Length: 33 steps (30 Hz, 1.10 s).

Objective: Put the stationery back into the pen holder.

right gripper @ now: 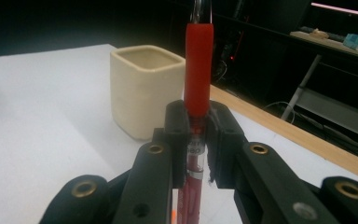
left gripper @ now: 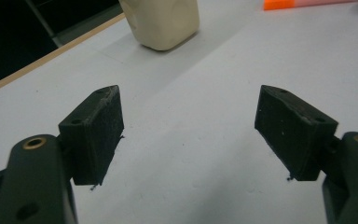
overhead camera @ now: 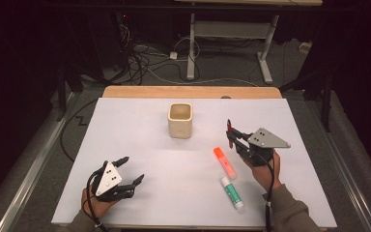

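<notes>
The red pen [right gripper: 198, 70] looks light, stiff and smooth, so a pinch across its barrel suits it, though a slim round body could twist or slide if squeezed off-centre. The right gripper [right gripper: 198, 140] is clamped on it just below the red grip sleeve, and the pen stands roughly upright between the jaws, its tip rising above them. In the high view the pen [overhead camera: 229, 133] sits right of the cup [overhead camera: 180, 120] and a little nearer the person, lifted off the table [overhead camera: 140, 116].

The cup is cream, square-mouthed, open and upright; my guess is the pen goes in there, tip first or tail first, and it should drop in easily given the wide mouth.

An orange marker [overhead camera: 224, 162] lies flat on the table right of the cup and nearer the person, with a glue stick [overhead camera: 232, 192] just beyond it.

The left gripper [overhead camera: 128, 170] hovers well left of the cup, near the table's front edge, jaws spread wide and empty.
</notes>
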{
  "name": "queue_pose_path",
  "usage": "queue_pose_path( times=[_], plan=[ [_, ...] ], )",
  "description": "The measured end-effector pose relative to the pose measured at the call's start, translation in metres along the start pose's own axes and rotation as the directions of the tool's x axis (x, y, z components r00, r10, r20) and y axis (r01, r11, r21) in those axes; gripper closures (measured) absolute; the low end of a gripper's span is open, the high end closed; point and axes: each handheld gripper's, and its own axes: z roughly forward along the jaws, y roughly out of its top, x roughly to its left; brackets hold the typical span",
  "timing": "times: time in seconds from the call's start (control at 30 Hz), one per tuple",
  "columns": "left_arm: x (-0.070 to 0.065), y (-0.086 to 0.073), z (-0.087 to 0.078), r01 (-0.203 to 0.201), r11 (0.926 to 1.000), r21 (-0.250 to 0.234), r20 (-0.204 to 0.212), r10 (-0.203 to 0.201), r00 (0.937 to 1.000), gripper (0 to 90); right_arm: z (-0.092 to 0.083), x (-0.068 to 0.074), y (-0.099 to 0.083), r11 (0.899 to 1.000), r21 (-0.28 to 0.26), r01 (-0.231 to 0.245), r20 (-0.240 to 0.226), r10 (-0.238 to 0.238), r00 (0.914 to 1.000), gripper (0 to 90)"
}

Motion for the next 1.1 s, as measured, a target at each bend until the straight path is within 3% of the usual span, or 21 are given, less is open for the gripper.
queue_pose_path(
  times=[0.23,0.5,0.93,1.1],
  plan=[
    [0.000,-0.003,-0.003,-0.016,0.9999,-0.003,-0.018,0.016,0.9997,23.1,0.009,-0.004,0.019,0.998,-0.044,-0.049,-0.026,0.047,0.9985,80.1],
    [0.000,-0.003,-0.003,-0.025,0.9997,-0.002,-0.020,0.025,0.9995,23.1,0.022,-0.006,0.036,0.996,-0.063,-0.064,-0.052,0.061,0.9968,80.1],
    [-0.001,-0.002,-0.004,-0.025,0.9996,-0.017,-0.030,0.024,0.9993,25.3,0.058,-0.002,0.061,0.995,-0.063,-0.078,-0.086,0.073,0.9936,80.2],
    [0.000,-0.003,-0.003,-0.020,0.9997,-0.011,-0.022,0.020,0.9996,25.2,0.072,-0.002,0.071,0.991,-0.085,-0.106,-0.096,0.098,0.9906,80.1]
  ],
)
